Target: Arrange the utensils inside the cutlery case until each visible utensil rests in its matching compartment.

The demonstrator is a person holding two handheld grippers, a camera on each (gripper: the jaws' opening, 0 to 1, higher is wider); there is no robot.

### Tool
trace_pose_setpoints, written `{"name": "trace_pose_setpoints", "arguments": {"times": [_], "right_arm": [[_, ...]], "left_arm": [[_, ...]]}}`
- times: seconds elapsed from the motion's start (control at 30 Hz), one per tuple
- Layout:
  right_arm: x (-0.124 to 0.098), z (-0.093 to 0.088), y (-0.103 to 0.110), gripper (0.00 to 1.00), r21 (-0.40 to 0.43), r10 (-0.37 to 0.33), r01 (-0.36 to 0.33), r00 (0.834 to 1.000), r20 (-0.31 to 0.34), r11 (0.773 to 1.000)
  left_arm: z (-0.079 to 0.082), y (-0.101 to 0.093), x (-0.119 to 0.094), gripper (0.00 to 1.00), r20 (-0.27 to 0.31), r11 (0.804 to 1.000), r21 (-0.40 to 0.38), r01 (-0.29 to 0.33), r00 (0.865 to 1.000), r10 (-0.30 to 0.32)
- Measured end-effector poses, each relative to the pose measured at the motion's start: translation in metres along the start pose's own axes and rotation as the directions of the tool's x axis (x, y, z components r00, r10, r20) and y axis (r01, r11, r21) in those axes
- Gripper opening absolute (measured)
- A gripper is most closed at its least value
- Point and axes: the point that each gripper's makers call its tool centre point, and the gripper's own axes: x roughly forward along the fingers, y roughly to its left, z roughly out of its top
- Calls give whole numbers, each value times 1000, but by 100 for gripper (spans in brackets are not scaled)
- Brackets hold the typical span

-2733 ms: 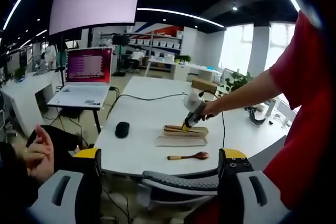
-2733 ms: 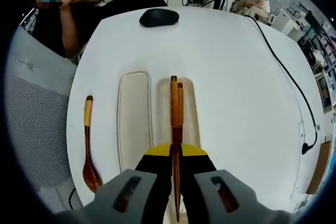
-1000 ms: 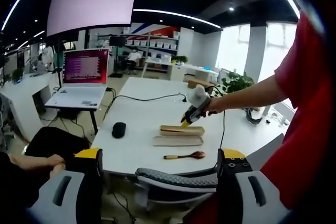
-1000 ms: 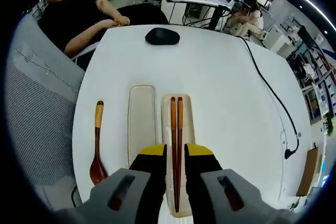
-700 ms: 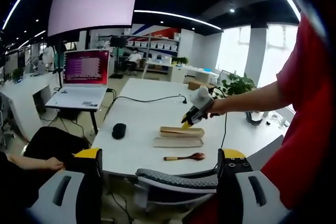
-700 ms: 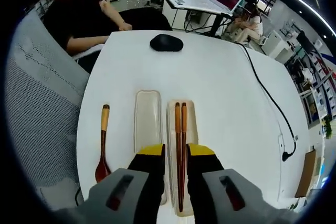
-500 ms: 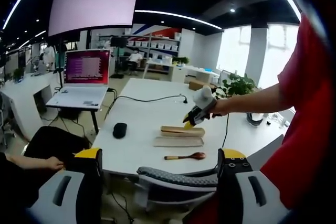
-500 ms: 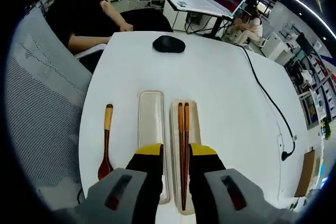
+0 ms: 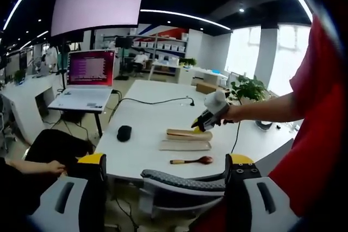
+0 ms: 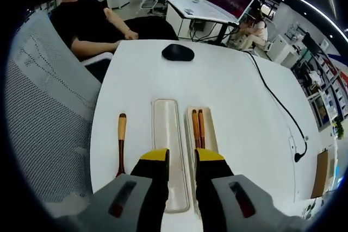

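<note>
Table (image 10: 228, 91): white. Case (image 10: 168, 134): pale cream, both halves. Chopsticks (image 10: 198, 126): reddish brown with lighter orange-brown upper ends. Spoon (image 10: 121, 142): dark red-brown, handle end tan with a dark tip. Mouse (image 10: 178, 52): black. Cable (image 10: 277, 104): black. Chair (image 10: 49, 118): grey mesh. Right gripper (image 10: 181, 158): yellow tips on black jaws, grey body. Left gripper (image 9: 166, 167): same colours. Laptop (image 9: 89, 69) screen: magenta. Sleeve (image 9: 321, 80): red.

Bare table (image 10: 239, 96) around case (image 10: 168, 150) — mesh chair (image 10: 49, 112) flanks spoon (image 10: 120, 142).

Chopsticks (image 10: 198, 127) in the case (image 10: 169, 156); spoon (image 10: 120, 144) on the table (image 10: 228, 91).
</note>
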Motion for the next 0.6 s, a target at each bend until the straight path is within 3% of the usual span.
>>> {"name": "trace_pose_setpoints", "arguments": {"times": [0.6], "right_arm": [[4,-5,31,17,12,64,-65,998,16,998]], "left_arm": [[-1,-3,0,92,-4,1000,3,0,1000,0]]}}
